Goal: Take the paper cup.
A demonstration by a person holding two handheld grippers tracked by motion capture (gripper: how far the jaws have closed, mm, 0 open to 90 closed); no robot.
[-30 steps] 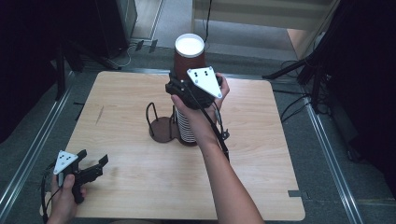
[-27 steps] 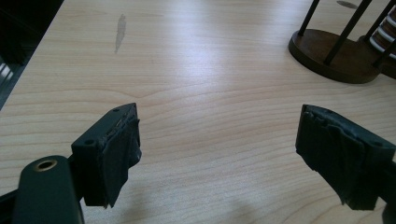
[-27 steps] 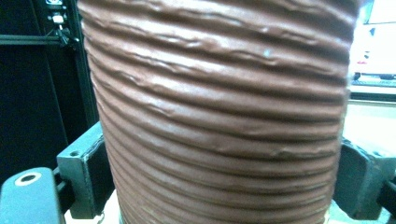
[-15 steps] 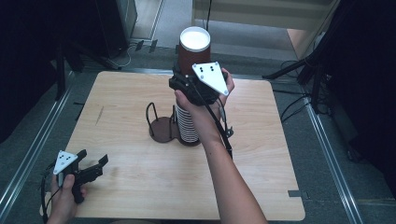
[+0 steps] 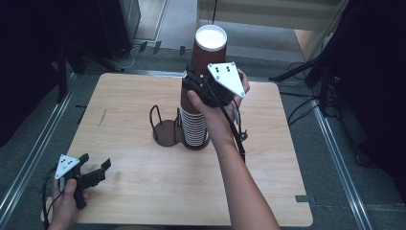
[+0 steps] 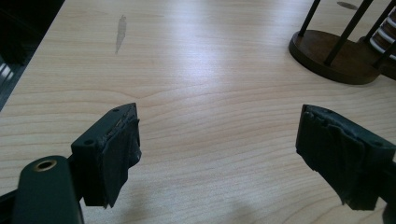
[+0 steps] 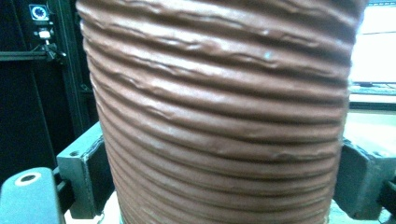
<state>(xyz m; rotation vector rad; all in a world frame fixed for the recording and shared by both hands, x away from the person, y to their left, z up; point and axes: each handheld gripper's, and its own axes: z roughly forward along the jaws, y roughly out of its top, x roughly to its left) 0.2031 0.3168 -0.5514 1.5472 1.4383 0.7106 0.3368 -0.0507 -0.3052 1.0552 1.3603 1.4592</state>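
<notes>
The wooden tabletop [image 5: 143,191] carries a dark wire cup holder [image 5: 165,130] with a tall stack of cups [image 5: 194,127] beside it. Above the stack, the right gripper [image 5: 203,88] has its jaws clamped on a brown ribbed cup [image 5: 208,45]. The left gripper [image 5: 93,172] rests near the front left corner, jaws apart with nothing between.

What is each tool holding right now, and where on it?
The right tool grips the top brown ribbed cup by its side wall, below the rim. The left tool is open, holding nothing.
</notes>
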